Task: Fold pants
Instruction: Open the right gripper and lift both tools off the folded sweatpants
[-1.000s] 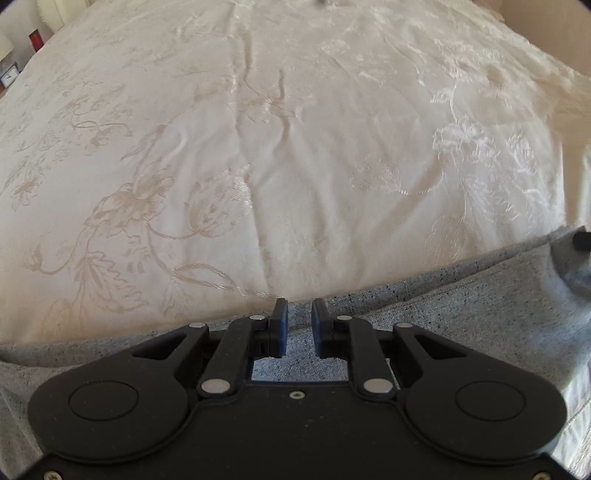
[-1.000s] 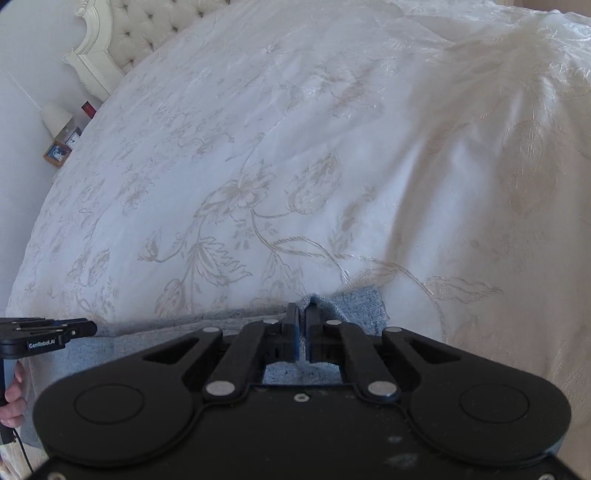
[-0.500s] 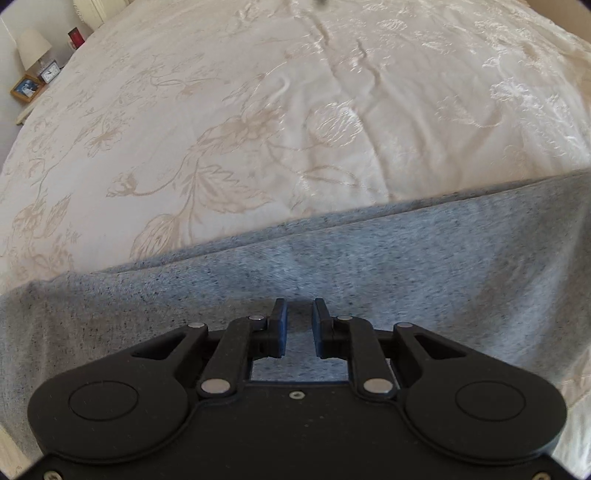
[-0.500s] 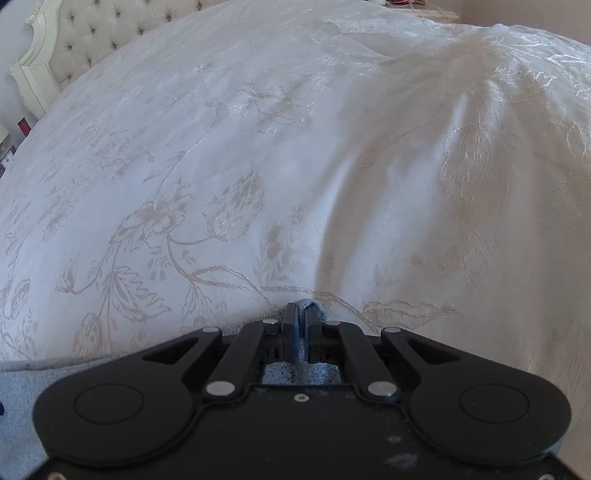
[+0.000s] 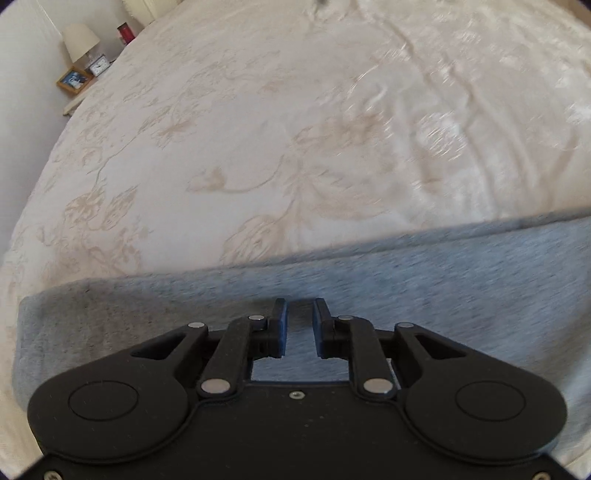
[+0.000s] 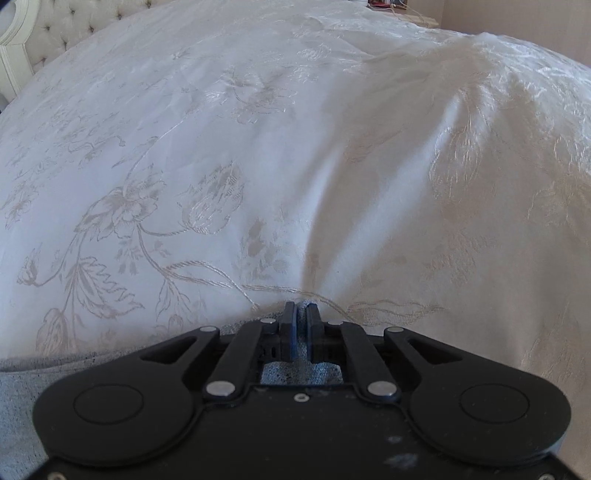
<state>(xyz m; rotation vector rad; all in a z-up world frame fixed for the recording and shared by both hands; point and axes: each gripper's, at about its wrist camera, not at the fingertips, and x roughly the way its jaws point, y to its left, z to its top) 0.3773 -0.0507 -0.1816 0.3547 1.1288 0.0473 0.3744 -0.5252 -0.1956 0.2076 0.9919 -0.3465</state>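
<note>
Grey heathered pants [image 5: 424,273] lie in a long band across the cream embroidered bedspread in the left wrist view, their left end rounded near the bed's edge. My left gripper [image 5: 299,310] hovers over the grey cloth, open, with a gap between its fingers and nothing held. In the right wrist view only a strip of the pants [image 6: 22,384] shows at the lower left. My right gripper [image 6: 301,314] is shut on a fold of the grey pants fabric, which pokes out between the fingertips and fills the window behind them.
The bedspread [image 6: 258,147] spreads wide beyond the pants, with a raised rumple at the right [image 6: 498,74]. A tufted headboard [image 6: 55,26] stands at the far left. A nightstand with a lamp [image 5: 79,42], a clock and a framed picture [image 5: 72,79] is beside the bed.
The left gripper has swung left along the pants, bringing their left end and the nightstand into view. The right gripper keeps its hold and has turned slightly right.
</note>
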